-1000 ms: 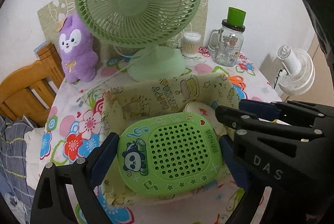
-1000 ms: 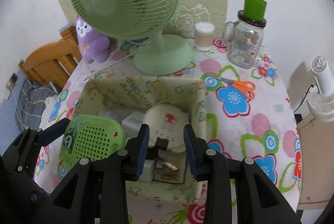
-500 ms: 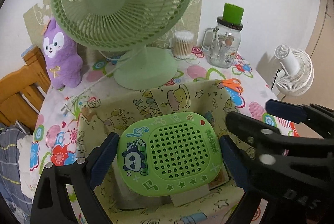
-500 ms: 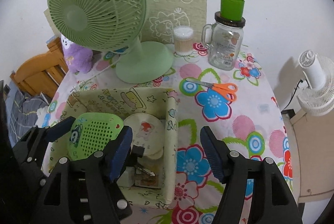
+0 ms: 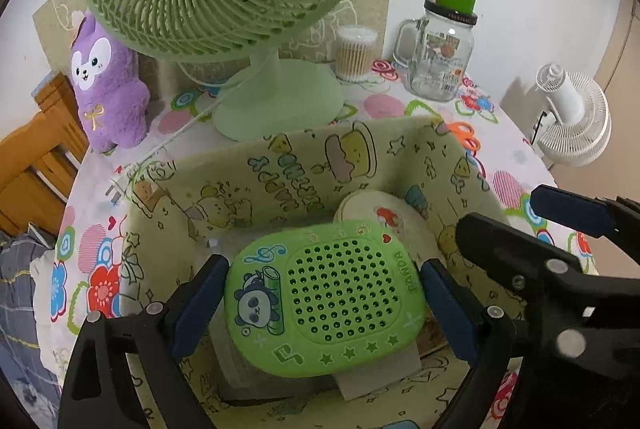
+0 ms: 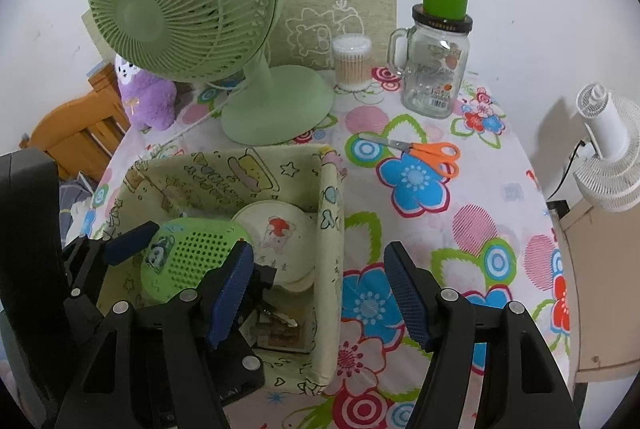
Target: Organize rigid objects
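Observation:
My left gripper (image 5: 320, 299) is shut on a green panda speaker (image 5: 325, 299) and holds it inside the yellow fabric box (image 5: 280, 165), above a white paper item. A round cream lid (image 5: 384, 209) lies behind it in the box. In the right wrist view the speaker (image 6: 192, 261) and left gripper (image 6: 180, 249) show inside the box (image 6: 332, 229). My right gripper (image 6: 320, 295) is open and empty, its fingers straddling the box's right wall. Orange scissors (image 6: 424, 155) lie on the floral tablecloth right of the box.
A green desk fan (image 6: 200, 29) stands behind the box, with a purple plush (image 5: 106, 89) to its left. A cotton-swab tub (image 6: 352, 63) and a glass mug jar with a green cup on top (image 6: 436, 61) stand at the back. A white fan (image 6: 608, 157) stands off the table's right edge.
My right gripper has opened wide and drawn back and right out of the box. My left gripper has lowered the speaker deeper into the box.

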Action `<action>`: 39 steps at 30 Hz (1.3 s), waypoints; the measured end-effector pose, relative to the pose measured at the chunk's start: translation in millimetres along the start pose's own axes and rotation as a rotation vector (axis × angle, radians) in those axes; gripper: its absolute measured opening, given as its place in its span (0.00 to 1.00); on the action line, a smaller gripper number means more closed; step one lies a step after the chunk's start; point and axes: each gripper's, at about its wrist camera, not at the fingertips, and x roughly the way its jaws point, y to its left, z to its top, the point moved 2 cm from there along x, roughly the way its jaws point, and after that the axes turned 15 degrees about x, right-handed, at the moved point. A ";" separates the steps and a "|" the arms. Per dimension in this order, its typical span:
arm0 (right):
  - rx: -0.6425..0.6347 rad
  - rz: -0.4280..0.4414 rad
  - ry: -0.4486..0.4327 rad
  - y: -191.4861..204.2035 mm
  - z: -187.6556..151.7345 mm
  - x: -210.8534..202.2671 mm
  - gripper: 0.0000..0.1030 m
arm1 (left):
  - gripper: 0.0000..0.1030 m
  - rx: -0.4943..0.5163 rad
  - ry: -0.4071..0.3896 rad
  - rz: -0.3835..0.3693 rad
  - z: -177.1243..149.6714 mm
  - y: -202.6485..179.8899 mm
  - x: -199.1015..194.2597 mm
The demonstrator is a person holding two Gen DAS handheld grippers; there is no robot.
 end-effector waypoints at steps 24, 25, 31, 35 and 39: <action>0.056 -0.016 -0.070 1.6 -17.7 -57.1 0.82 | 1.00 -0.006 -0.036 0.005 -9.8 8.6 -69.3; 0.068 -0.021 -0.074 1.0 -19.8 -61.1 0.82 | 1.00 -0.008 -0.038 0.010 -11.6 9.5 -72.7; 0.075 -0.037 -0.112 3.5 -30.0 -88.9 0.82 | 1.00 0.002 -0.081 0.040 -23.3 7.0 -110.8; 0.087 -0.053 -0.145 4.8 -38.1 -112.5 0.82 | 1.00 0.005 -0.106 0.035 -29.7 5.5 -136.3; 0.106 -0.071 -0.163 5.1 -48.1 -136.1 0.82 | 1.00 -0.003 -0.130 0.028 -38.5 3.9 -161.7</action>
